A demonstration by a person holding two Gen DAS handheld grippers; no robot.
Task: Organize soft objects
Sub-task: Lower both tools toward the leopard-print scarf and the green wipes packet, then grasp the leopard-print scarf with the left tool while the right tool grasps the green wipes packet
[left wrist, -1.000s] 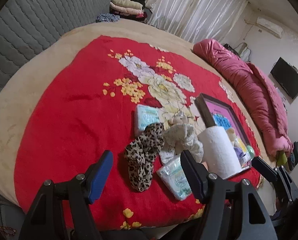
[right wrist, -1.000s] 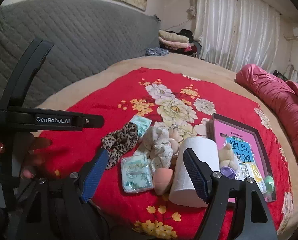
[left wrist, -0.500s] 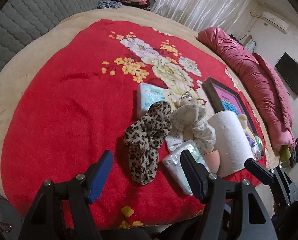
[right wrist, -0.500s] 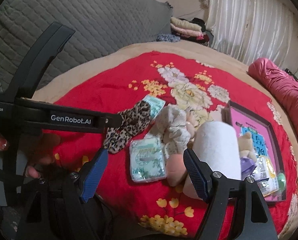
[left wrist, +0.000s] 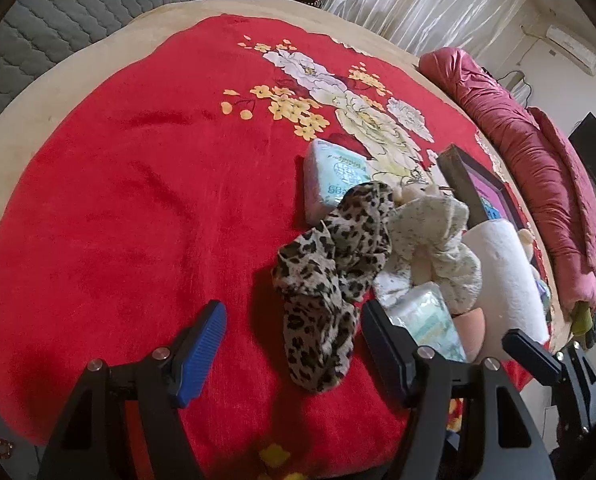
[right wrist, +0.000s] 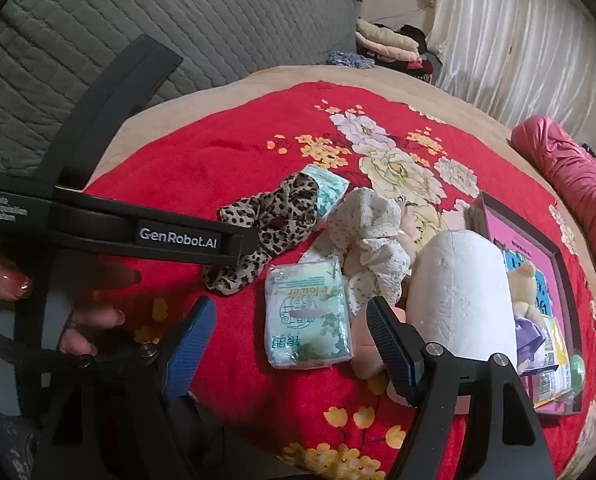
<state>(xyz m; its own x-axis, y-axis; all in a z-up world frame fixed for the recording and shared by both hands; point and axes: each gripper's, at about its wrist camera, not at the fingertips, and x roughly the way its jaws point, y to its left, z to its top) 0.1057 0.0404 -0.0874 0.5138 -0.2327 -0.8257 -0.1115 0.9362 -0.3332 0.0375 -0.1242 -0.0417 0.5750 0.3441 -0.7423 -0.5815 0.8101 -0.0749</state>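
A pile of soft things lies on a red flowered blanket (left wrist: 138, 208). A leopard-print scrunchie (left wrist: 329, 276) lies at the pile's left; it also shows in the right wrist view (right wrist: 274, 220). Beside it are a cream lace scrunchie (left wrist: 433, 236) (right wrist: 369, 232), two tissue packs (left wrist: 333, 176) (right wrist: 305, 312), a white paper roll (left wrist: 505, 280) (right wrist: 461, 296) and a peach sponge (left wrist: 471, 330). My left gripper (left wrist: 294, 344) is open and empty, just in front of the leopard scrunchie. My right gripper (right wrist: 292, 344) is open and empty, in front of the near tissue pack.
A dark-framed tray (right wrist: 553, 256) with a small plush bear (right wrist: 525, 292) and packets lies right of the roll. A pink rolled quilt (left wrist: 537, 152) lies along the bed's far right. A grey quilted headboard (right wrist: 178, 28) and folded clothes (right wrist: 385, 40) stand behind.
Both grippers have moved forward and lower toward the pile; the objects appear larger. The left gripper now lines up with the leopard scrunchie. Nothing has been taken hold of.
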